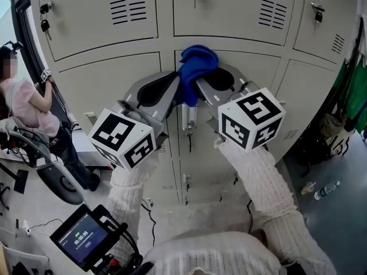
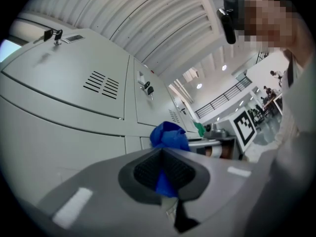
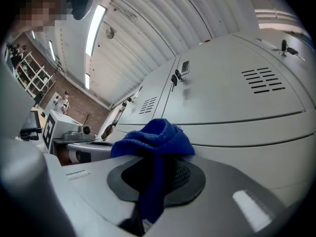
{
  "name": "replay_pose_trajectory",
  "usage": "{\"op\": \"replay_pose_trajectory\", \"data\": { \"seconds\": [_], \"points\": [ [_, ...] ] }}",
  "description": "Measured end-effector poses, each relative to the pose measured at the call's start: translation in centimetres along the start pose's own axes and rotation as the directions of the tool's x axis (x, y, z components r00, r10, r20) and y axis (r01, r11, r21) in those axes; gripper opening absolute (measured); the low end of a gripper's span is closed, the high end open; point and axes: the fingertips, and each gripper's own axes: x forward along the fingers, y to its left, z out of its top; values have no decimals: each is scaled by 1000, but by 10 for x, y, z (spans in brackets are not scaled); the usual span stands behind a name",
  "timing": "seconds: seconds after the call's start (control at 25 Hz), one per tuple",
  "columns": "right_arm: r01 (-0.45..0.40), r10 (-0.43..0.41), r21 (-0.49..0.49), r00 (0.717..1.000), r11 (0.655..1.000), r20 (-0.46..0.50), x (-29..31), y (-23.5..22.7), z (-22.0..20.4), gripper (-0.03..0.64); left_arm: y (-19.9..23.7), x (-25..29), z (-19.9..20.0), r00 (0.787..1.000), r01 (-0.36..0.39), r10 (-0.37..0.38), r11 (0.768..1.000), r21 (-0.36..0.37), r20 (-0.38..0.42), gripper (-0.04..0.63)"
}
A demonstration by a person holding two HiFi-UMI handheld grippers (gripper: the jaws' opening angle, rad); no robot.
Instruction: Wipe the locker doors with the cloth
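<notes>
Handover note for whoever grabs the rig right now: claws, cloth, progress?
Left claw: shut on the blue terry cloth.
Right claw: shut on the same cloth.
Cloth bunched between them, at the top edge of a middle grey metal locker door.
Done: nothing visibly wiped that I can tell.
Left: wipe the doors.

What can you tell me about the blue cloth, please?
The blue cloth is a soft, terry-like towel, crumpled into a bunch. The left gripper and right gripper are both shut on it, tips close together, its bulk bulging beyond them and a tail hanging between the jaws. It sits right at a grey locker door, apparently touching it.
</notes>
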Motion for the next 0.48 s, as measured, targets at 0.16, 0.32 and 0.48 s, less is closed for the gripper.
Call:
{"op": "replay_pose_trajectory", "data": {
  "seconds": [0.16,0.32,0.48],
  "points": [
    [-1,1,11,1000,1000,15,-2,2,-6,49,-2,-1,-12,1000,7,-7,1000,-12,-15,6],
    [-1,1,30,1000,1000,-17,-6,6,-22,49,-4,-5,-29,999,5,-7,999,-52,-37,6],
    [-7,11,68,999,998,-53,-13,12,-48,49,-9,-10,-60,996,-1,-8,995,-101,-90,6]
  ]
}}
